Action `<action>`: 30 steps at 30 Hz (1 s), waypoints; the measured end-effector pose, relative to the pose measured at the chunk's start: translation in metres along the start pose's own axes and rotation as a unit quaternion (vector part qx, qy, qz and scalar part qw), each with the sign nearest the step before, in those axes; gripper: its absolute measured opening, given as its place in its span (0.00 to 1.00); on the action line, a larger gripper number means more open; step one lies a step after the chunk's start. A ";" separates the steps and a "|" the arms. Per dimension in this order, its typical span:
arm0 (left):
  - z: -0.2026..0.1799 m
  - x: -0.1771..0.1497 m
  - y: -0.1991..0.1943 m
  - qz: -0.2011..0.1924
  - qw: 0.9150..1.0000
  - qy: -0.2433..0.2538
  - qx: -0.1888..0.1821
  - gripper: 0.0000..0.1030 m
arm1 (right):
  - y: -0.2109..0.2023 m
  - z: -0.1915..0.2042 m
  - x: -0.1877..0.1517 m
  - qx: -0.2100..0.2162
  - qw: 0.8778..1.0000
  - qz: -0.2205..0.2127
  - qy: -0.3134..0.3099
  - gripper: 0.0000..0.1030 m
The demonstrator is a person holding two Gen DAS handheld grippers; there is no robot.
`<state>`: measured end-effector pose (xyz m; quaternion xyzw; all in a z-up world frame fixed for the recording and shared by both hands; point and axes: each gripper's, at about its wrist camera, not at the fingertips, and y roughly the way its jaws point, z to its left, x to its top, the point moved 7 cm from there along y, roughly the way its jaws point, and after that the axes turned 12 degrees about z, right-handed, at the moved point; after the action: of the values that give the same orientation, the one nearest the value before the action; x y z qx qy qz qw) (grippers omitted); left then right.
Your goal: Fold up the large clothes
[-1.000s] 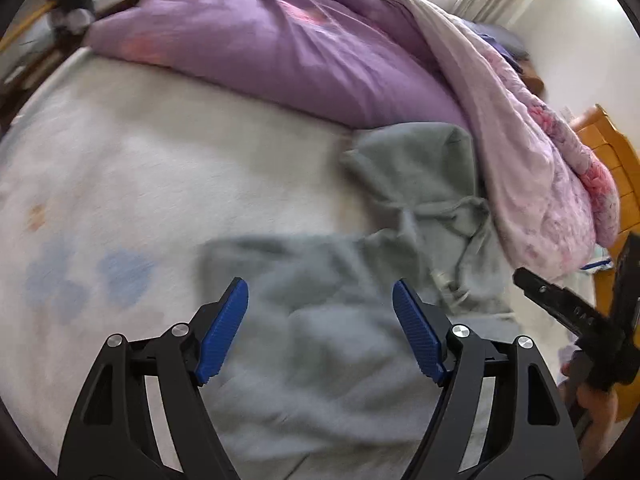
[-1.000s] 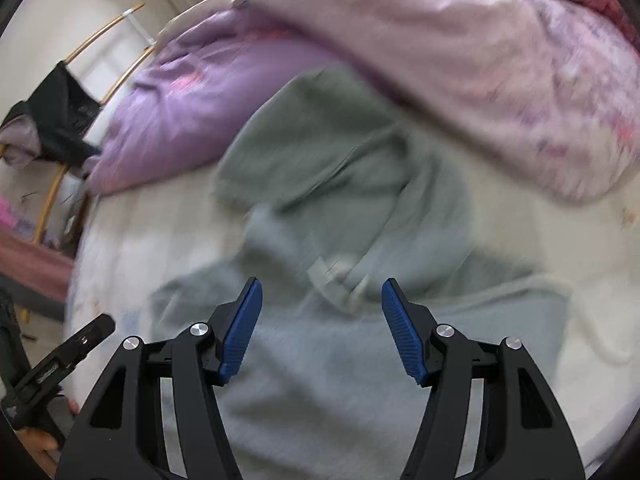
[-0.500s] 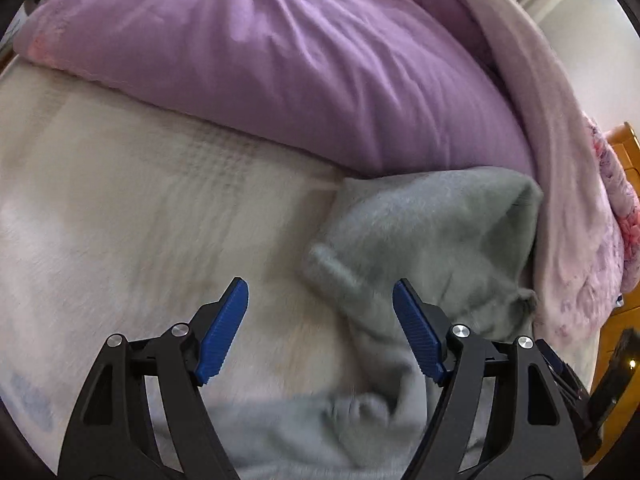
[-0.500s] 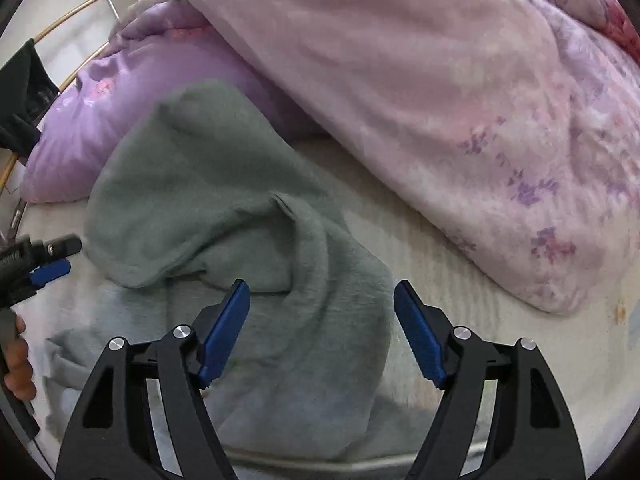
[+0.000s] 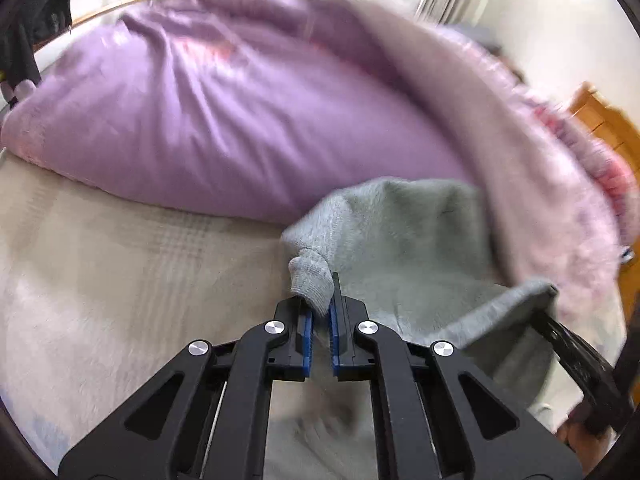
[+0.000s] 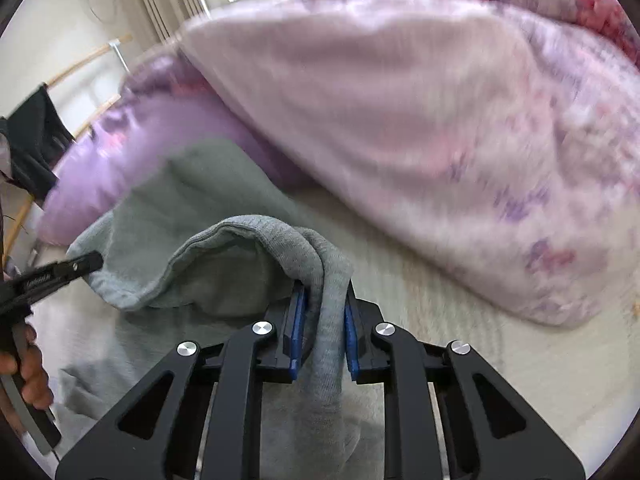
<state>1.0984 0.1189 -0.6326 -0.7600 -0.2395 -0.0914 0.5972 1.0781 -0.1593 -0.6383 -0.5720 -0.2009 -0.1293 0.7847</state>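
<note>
Bed (image 5: 120, 280), cream and waffle-woven, under heaped bedding: smooth purple duvet (image 5: 220, 120) at the far side, fleecy pink floral quilt (image 6: 440, 140) to the right. Grey hoodie (image 5: 420, 248), thick and fuzzy, spread on the sheet against the duvet's foot, one ribbed edge raised and strung between both tools. Left gripper (image 5: 319, 326) clamped on a bunched knit corner at that edge's left end. Right gripper (image 6: 322, 330) pinched tight on a doubled ribbed band at the right end. Long axis of the held edge running side to side, tool to tool, the rest trailing down toward the holder; both hands equally near. Next move, by the look of it: edge carried over the body for a fold.
</note>
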 end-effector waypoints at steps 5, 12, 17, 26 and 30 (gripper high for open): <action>-0.017 -0.057 -0.075 -0.036 0.999 0.003 -0.025 0.06 | -0.064 0.004 -0.026 0.023 1.000 -0.010 -0.006 0.15; -0.005 -0.187 -0.135 0.003 0.999 -0.034 -0.033 0.06 | -0.110 -0.022 -0.132 0.014 0.997 0.078 0.013 0.26; 0.021 -0.282 -0.114 0.110 0.990 -0.091 -0.010 0.08 | -0.126 -0.044 -0.200 -0.022 0.989 0.138 0.038 0.47; 0.033 -0.340 -0.135 0.153 0.982 -0.111 0.008 0.39 | -0.156 0.047 -0.178 0.095 0.991 0.090 0.018 0.57; 0.032 -0.328 -0.154 0.132 0.985 -0.107 0.003 0.46 | -0.095 0.095 -0.179 0.165 0.974 0.151 0.035 0.32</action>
<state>0.7357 0.0925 -0.6478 -0.7887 -0.2004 0.0708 0.5769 0.8621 -0.1035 -0.6156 -0.4533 -0.1030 0.0059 0.8854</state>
